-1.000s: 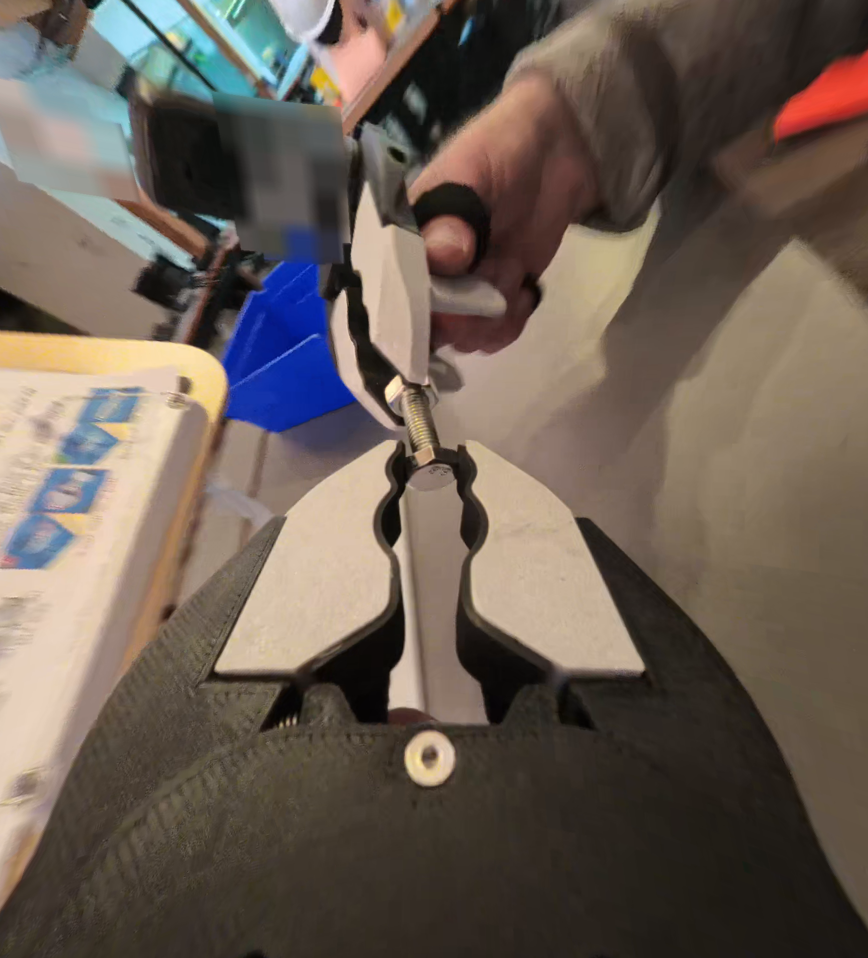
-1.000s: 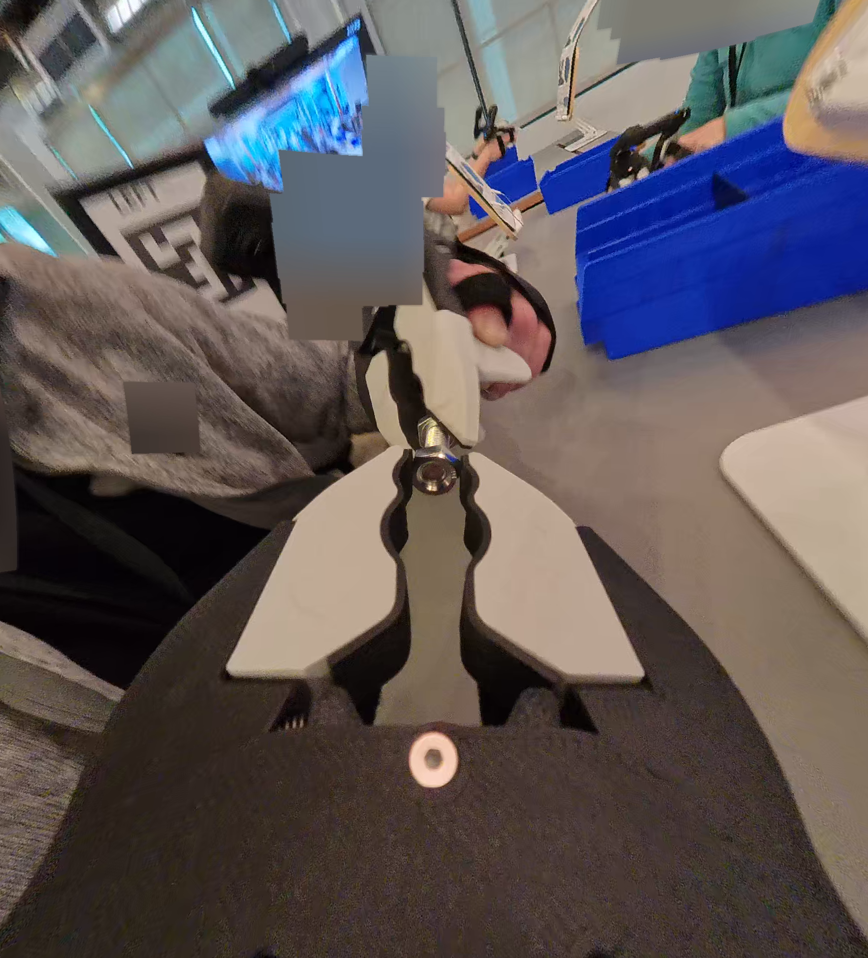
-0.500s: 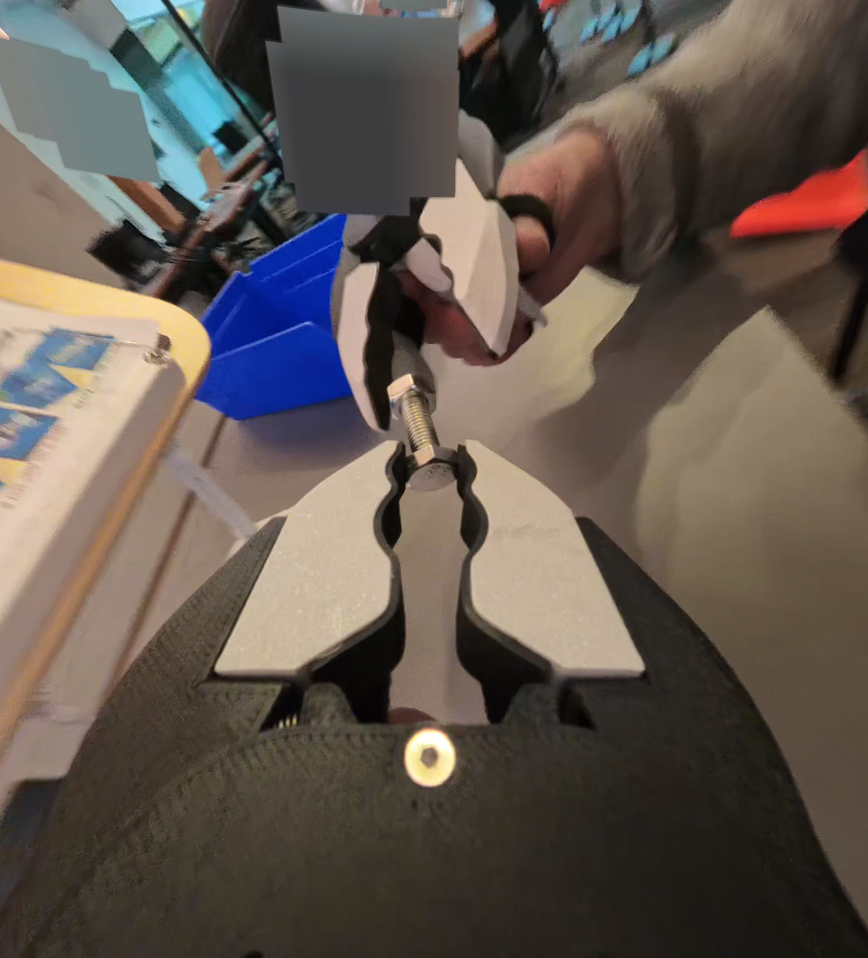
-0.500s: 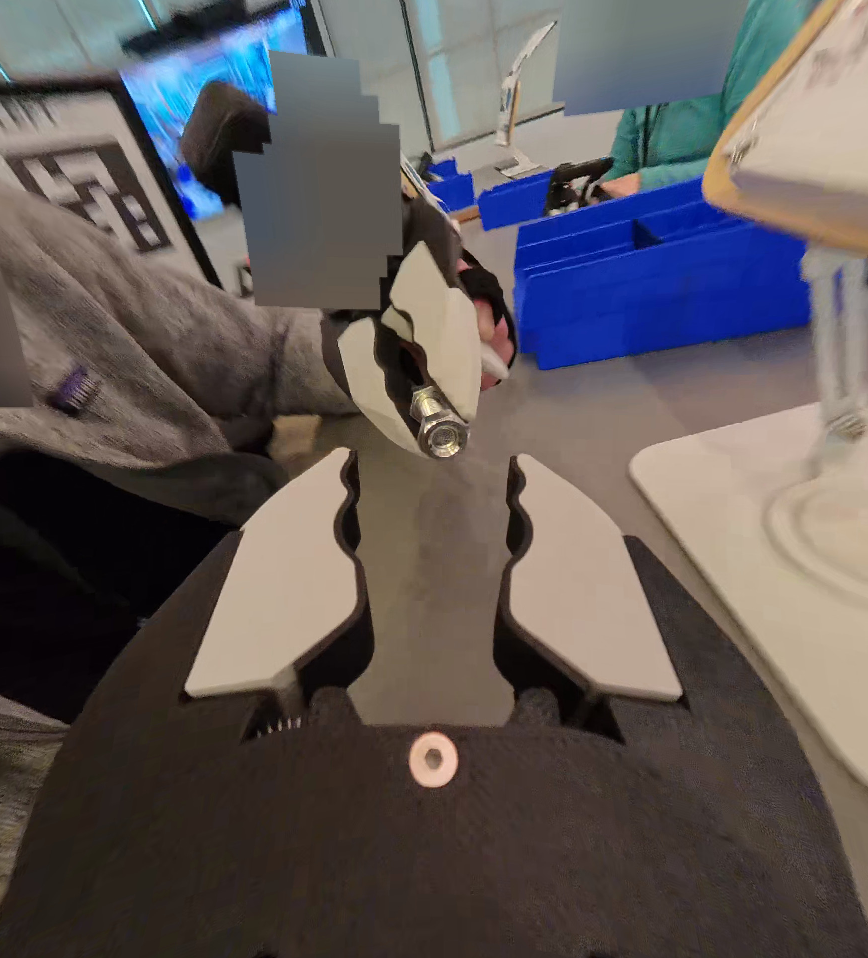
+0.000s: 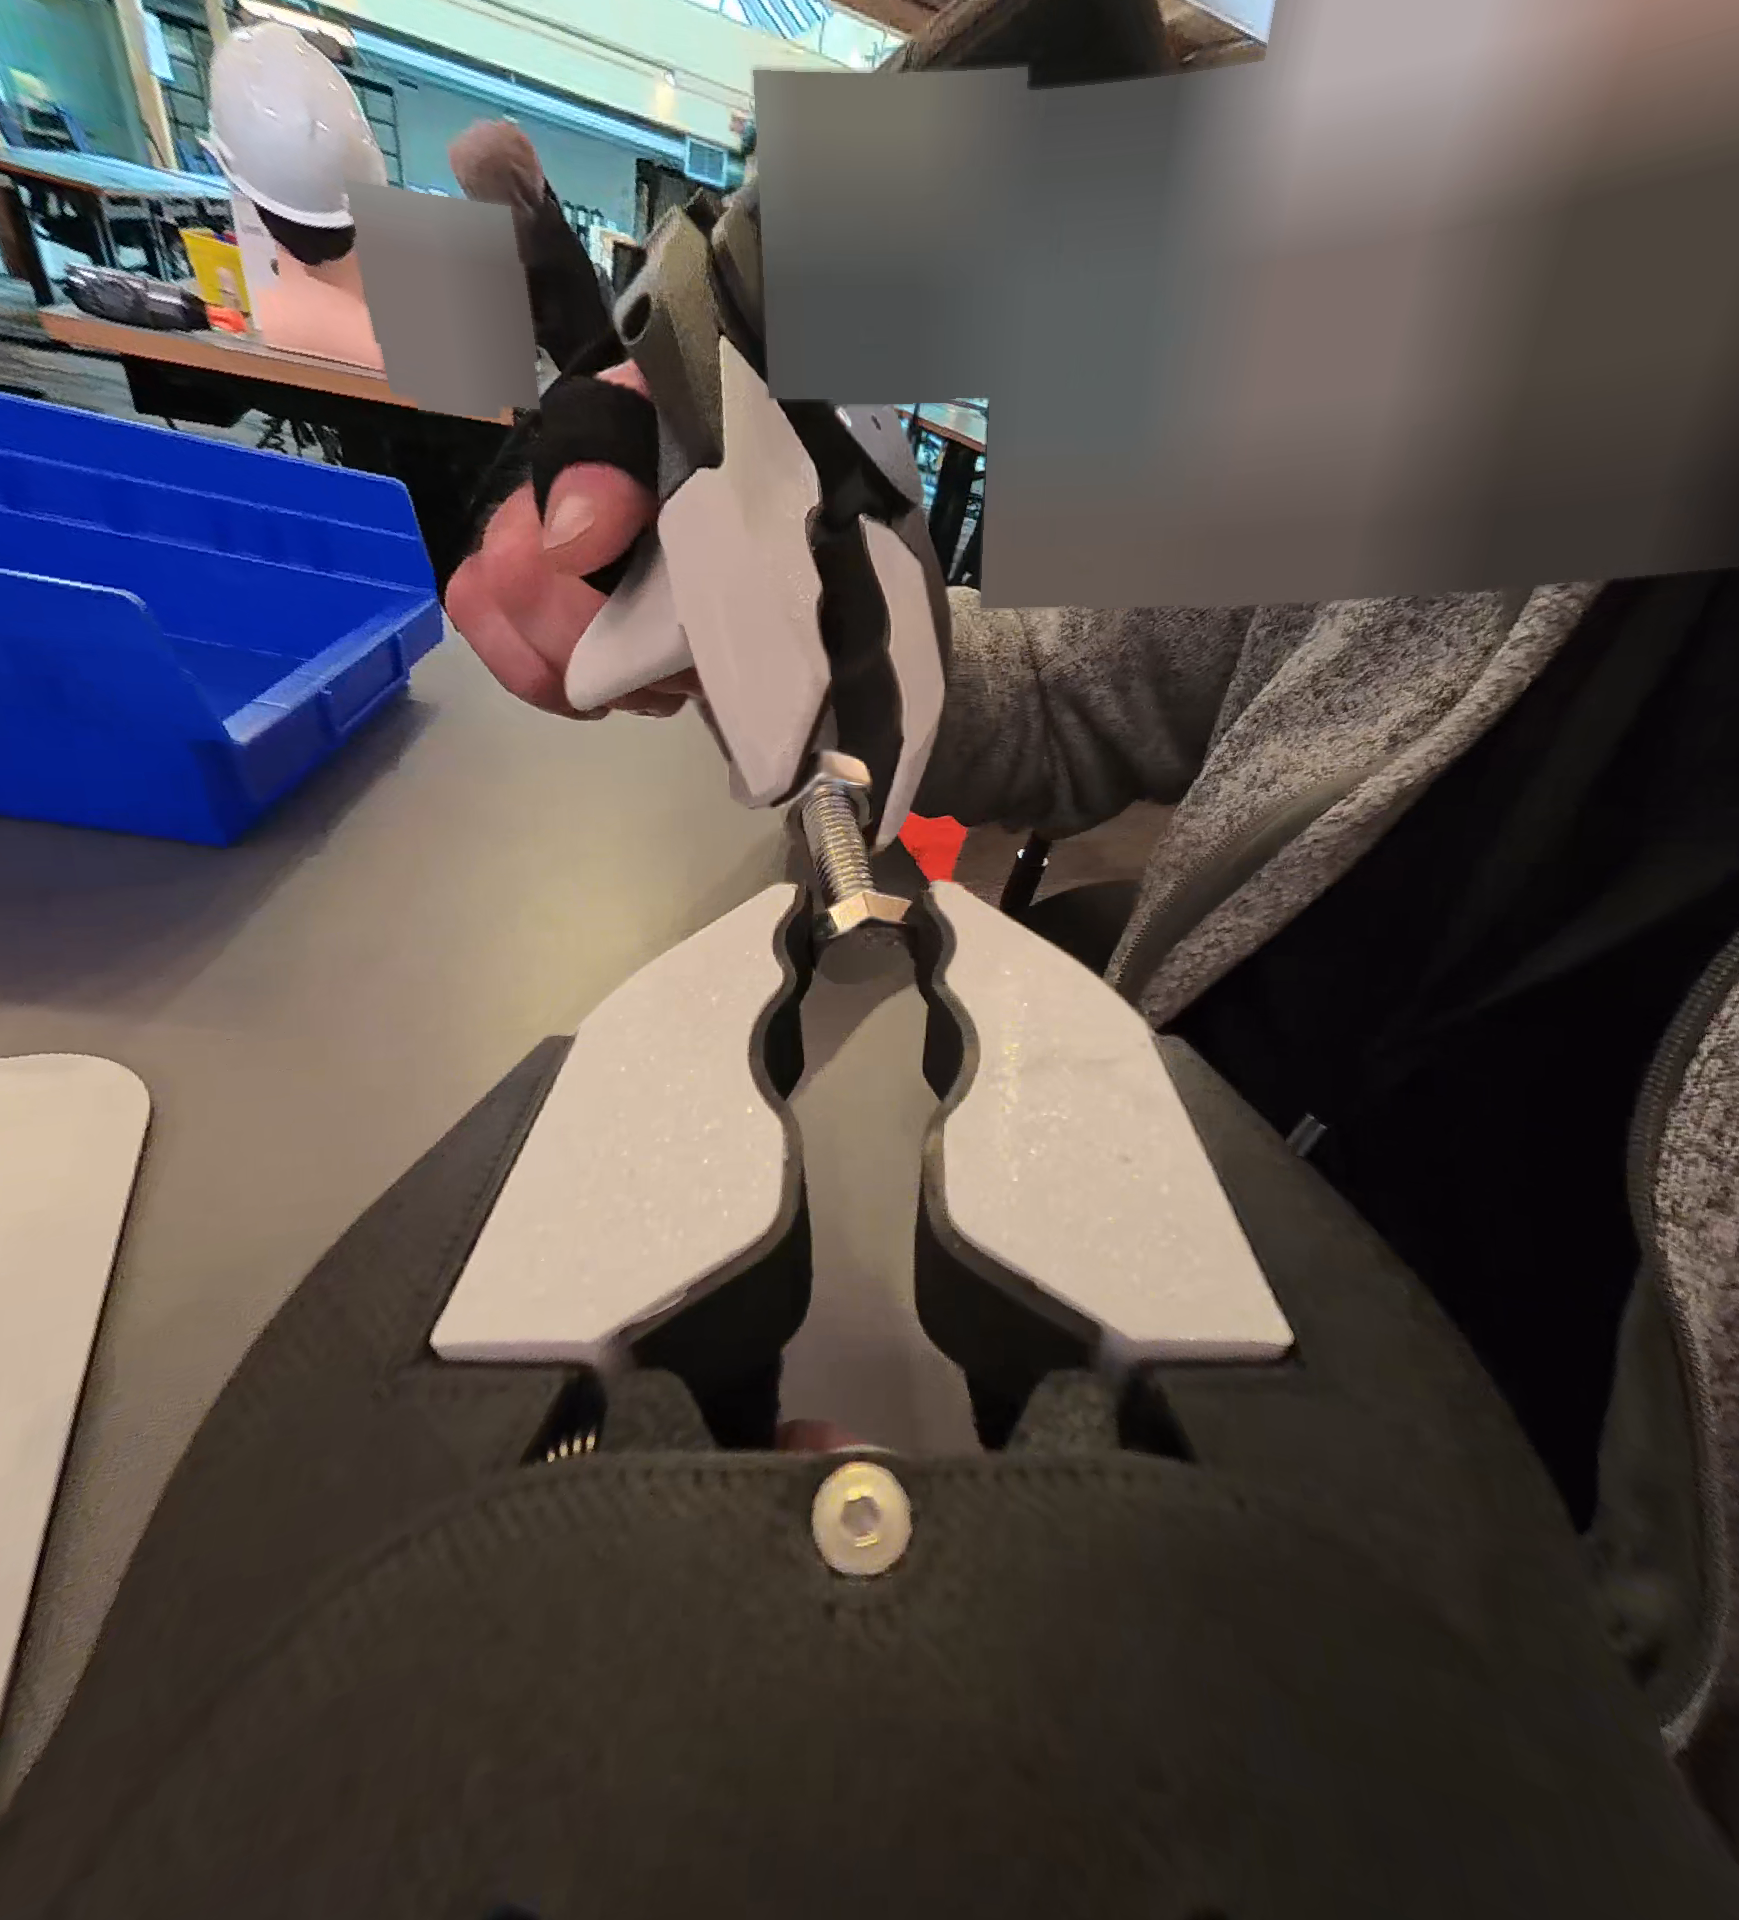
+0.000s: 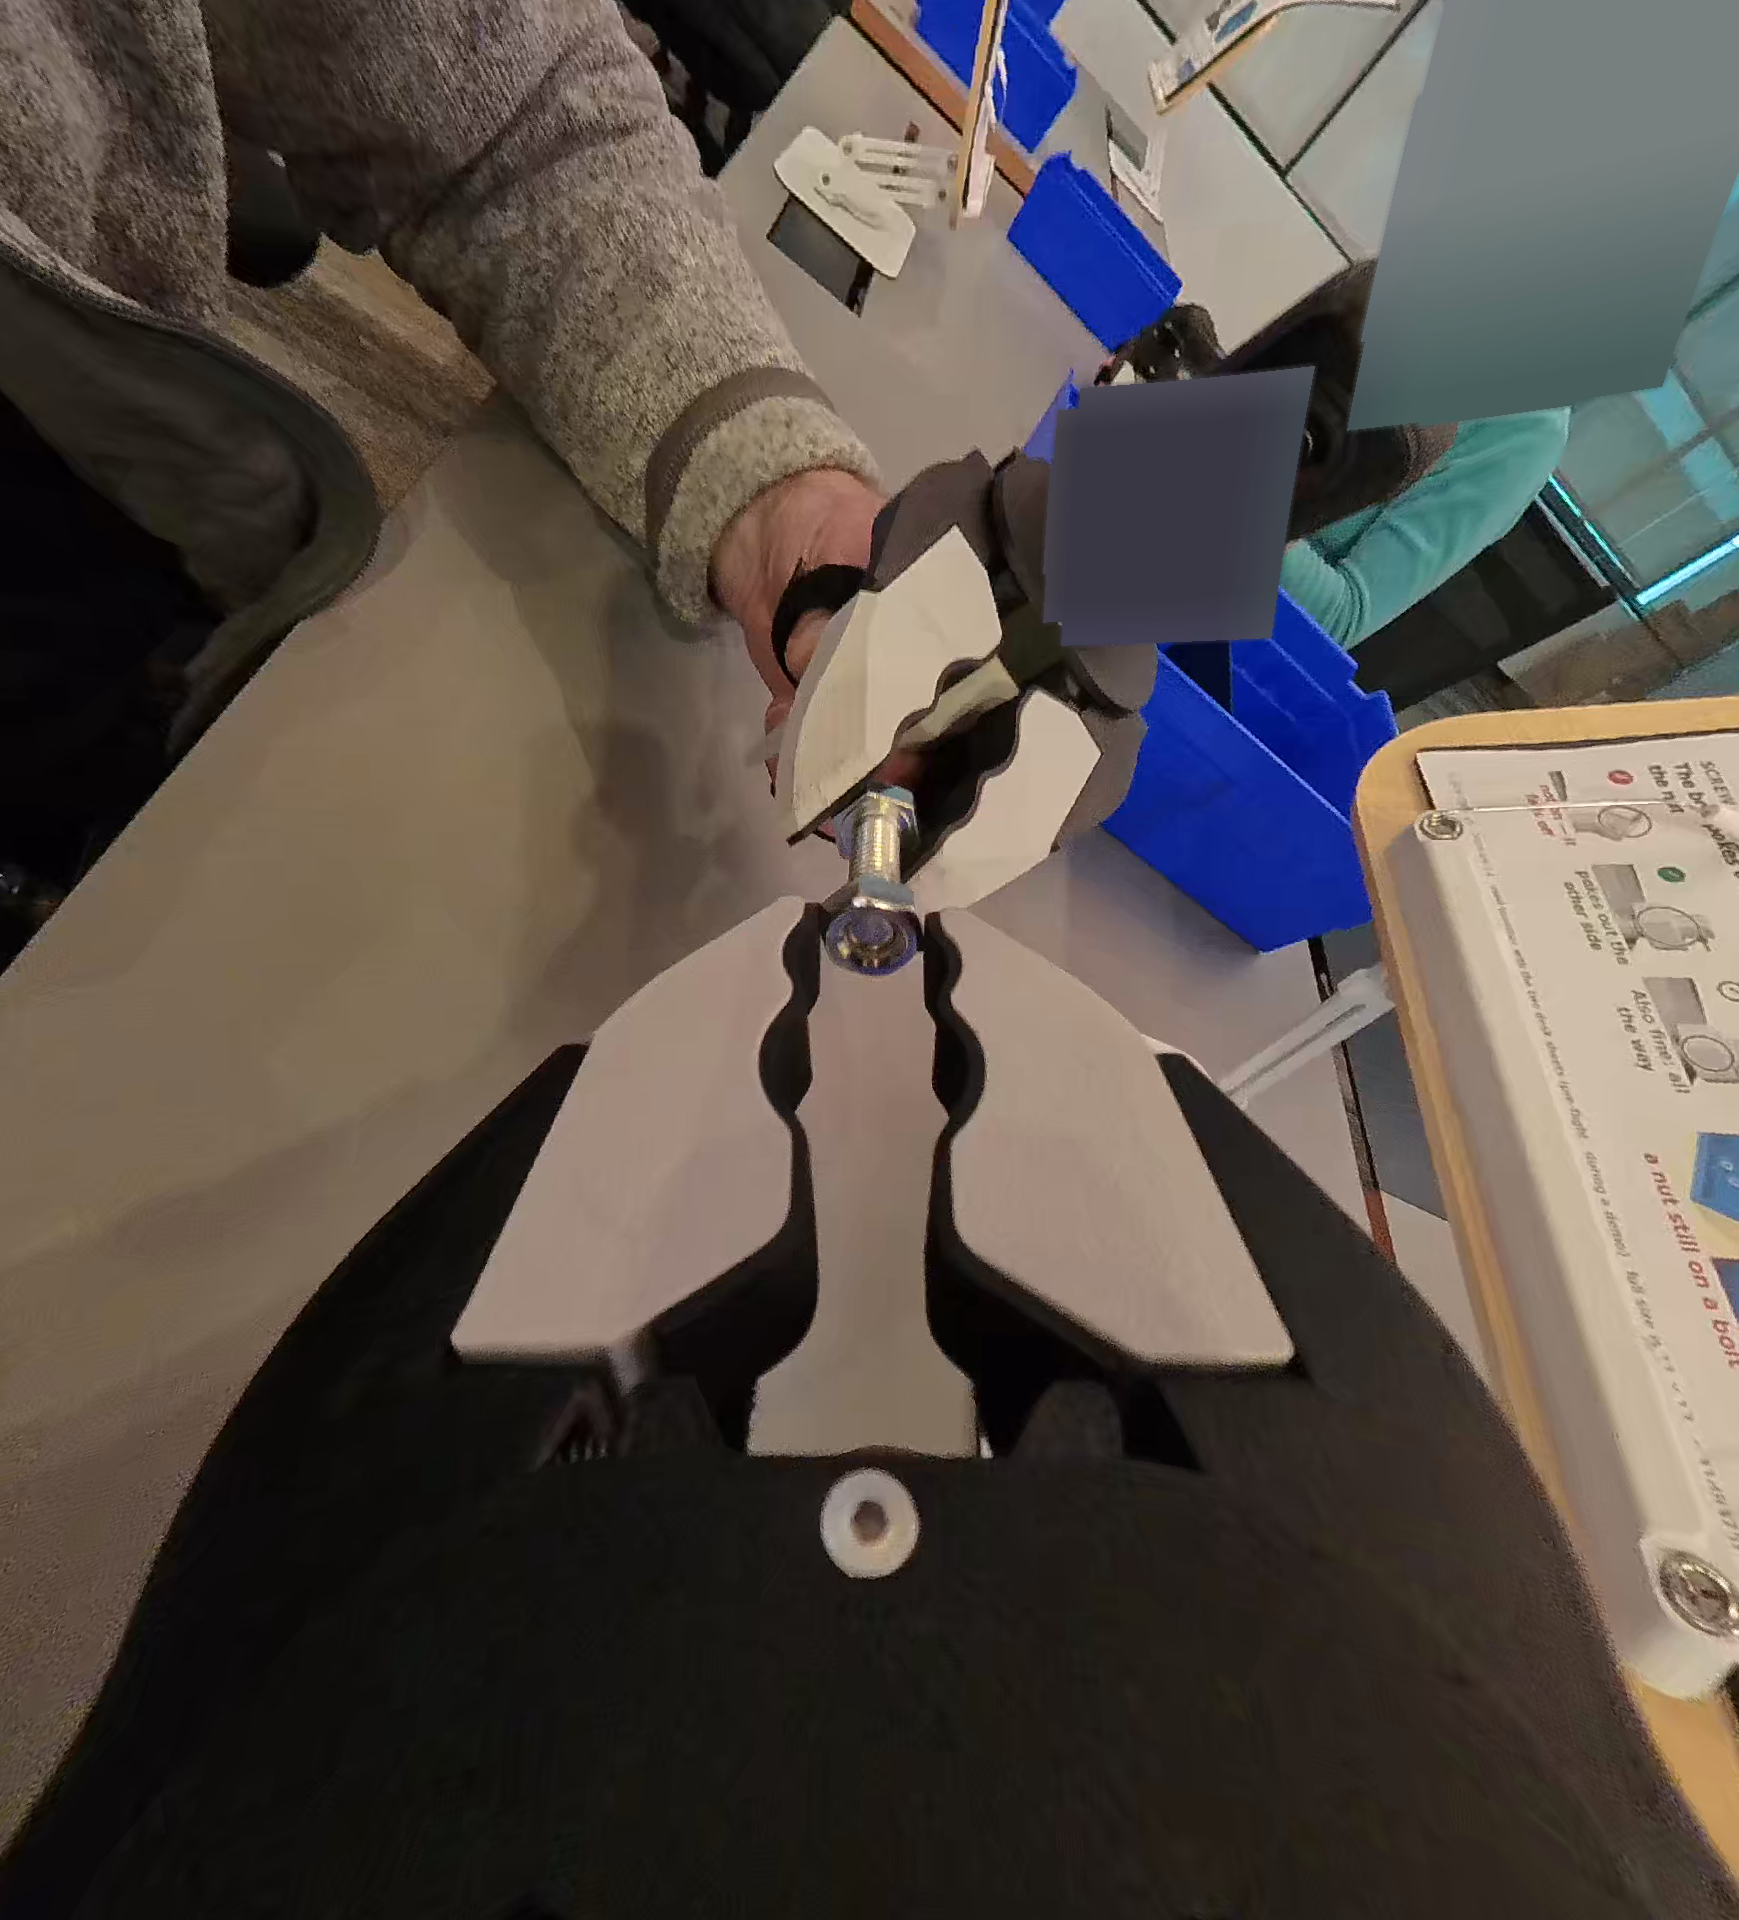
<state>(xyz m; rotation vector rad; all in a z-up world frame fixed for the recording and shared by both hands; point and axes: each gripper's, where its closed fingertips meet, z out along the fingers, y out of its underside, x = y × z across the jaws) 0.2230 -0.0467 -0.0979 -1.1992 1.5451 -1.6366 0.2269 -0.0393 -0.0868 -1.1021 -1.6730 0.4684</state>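
Looks like a workshop or makerspace kind of hall: long grey benches [image 6: 345, 852] are lined with blue parts bins [image 5: 148, 634], a white hard hat [image 5: 288, 125] is seen farther back, and an instruction board [image 6: 1623, 1091] is propped nearby.

right tongs [image 6: 870, 914] reclosed on the nut [image 6: 870, 940]

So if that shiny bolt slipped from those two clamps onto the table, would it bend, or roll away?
The bolt looks like solid metal, so probably stiff and heavy for its size. Its round threaded shank might roll, though the hex head and the nut would likely stop it quickly on the table.
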